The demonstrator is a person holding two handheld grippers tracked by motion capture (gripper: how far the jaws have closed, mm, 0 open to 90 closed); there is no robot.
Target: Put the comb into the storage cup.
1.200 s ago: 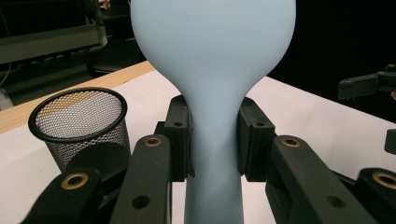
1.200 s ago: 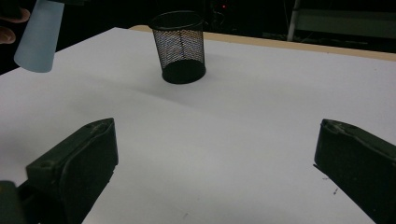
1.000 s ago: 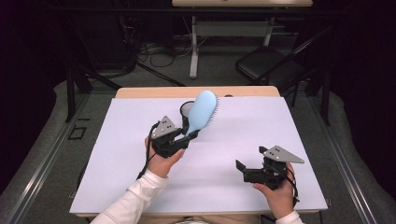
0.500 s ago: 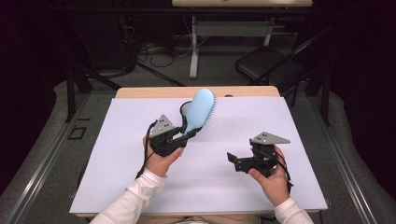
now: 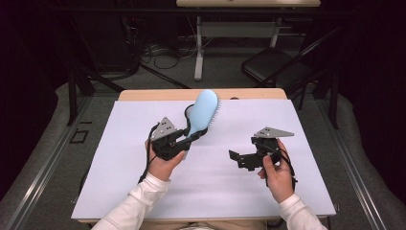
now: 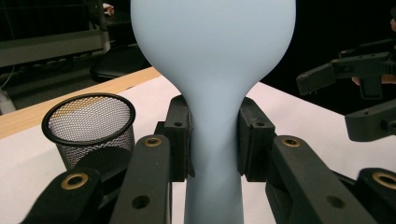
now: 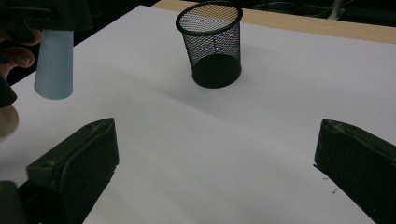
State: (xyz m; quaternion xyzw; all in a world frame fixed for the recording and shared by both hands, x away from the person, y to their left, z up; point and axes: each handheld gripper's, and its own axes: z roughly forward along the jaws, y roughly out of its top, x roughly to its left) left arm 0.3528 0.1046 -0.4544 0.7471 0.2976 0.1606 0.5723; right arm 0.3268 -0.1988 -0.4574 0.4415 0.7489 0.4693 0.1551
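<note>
The pale-blue hairbrush [image 6: 212,93] is clamped at its neck by the left gripper [image 5: 189,139]; the right gripper [image 5: 239,159] is held with jaws apart and empty; lowering into the mesh cup [image 7: 211,42] is probably called for next.

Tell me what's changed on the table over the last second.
The right gripper, jaws open and empty, has moved left toward the table's middle and lifted a little. Nothing was picked up or released. The left gripper stays clamped on the light blue hairbrush, and the black mesh cup hasn't moved.
</note>
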